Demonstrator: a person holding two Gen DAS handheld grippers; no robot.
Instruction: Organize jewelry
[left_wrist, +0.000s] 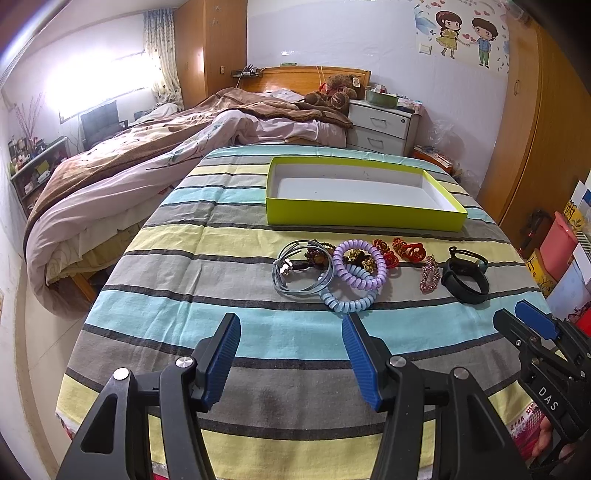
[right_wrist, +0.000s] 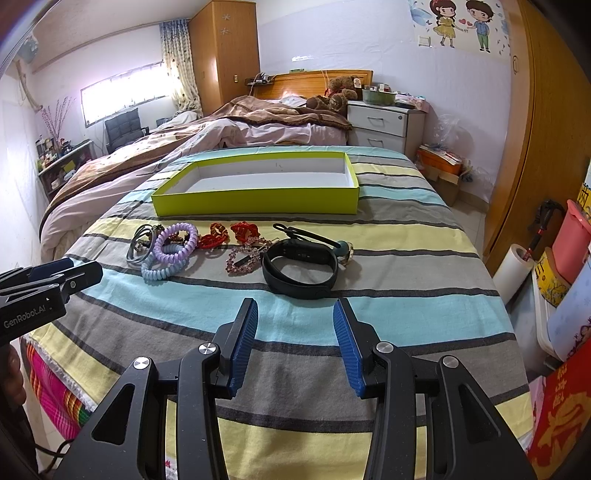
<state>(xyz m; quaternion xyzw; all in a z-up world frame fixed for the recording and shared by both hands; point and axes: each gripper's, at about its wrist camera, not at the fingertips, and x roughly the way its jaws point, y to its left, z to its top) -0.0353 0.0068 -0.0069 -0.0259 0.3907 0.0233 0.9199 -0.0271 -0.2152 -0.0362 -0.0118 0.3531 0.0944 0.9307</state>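
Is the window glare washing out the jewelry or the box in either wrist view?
Left wrist view: the window blows out white at upper left, but the green box and purple coil bracelet stay evenly lit and sharp. Right wrist view: milder window glare; black watch band clear. Both views bend at the edges.

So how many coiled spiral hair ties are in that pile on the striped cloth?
2. The purple coil tie lies in the middle of the pile, overlapping the light blue coil tie at the pile's near edge. More could be hidden under the tangle.
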